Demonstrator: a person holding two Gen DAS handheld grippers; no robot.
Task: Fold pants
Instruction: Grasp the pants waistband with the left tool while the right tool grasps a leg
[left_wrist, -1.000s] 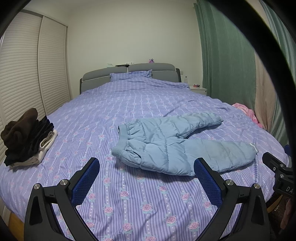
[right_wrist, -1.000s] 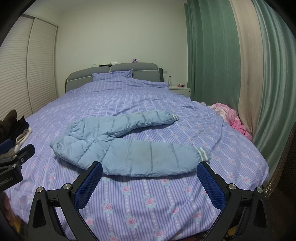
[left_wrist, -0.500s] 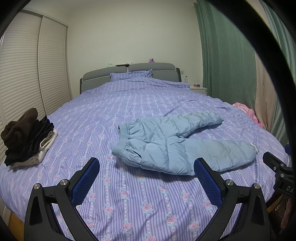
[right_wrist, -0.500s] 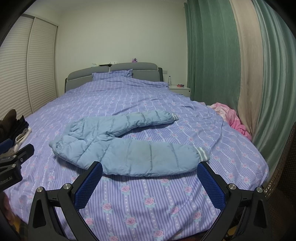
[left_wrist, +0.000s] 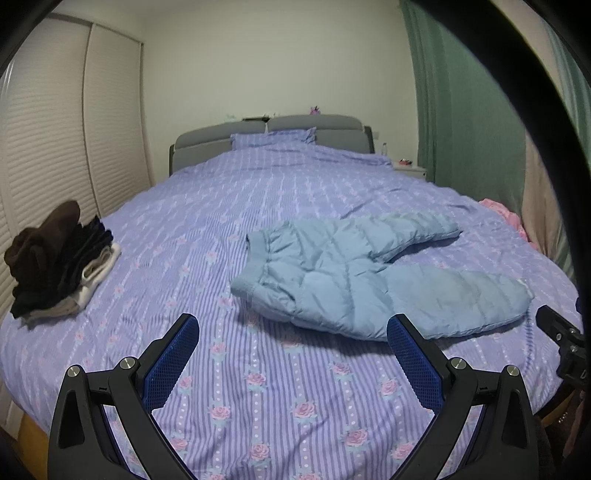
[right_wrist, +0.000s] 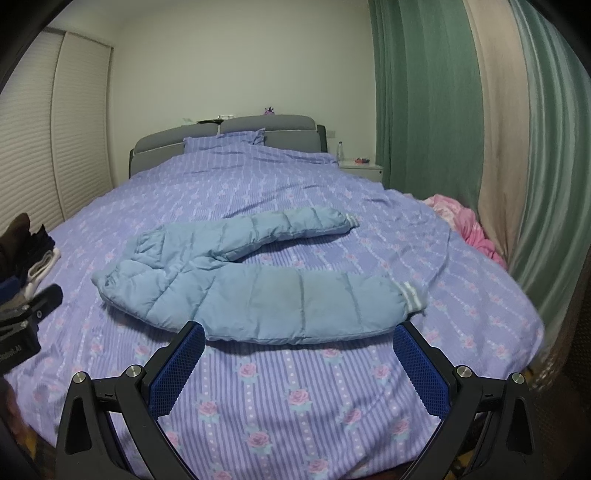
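The left gripper (left_wrist: 291, 356) hovers above the foot edge of the bed (left_wrist: 258, 199), its blue-padded fingers spread wide apart with nothing between them. The right gripper (right_wrist: 299, 363) hangs likewise over the foot edge, fingers also wide apart and empty.

Compared with half a second ago, both grippers sit slightly nearer the pants, which lie where they were.

The light blue quilted pants (right_wrist: 258, 291) lie unfolded near the foot edge, waistband towards the left edge, legs splayed towards the right edge. A stack of folded dark clothes (left_wrist: 55, 262) rests at the left edge. A pink cloth (right_wrist: 469, 225) lies off the right edge.

Partial white lettering on the left gripper's body, seen from the right wrist, is too cropped to read.
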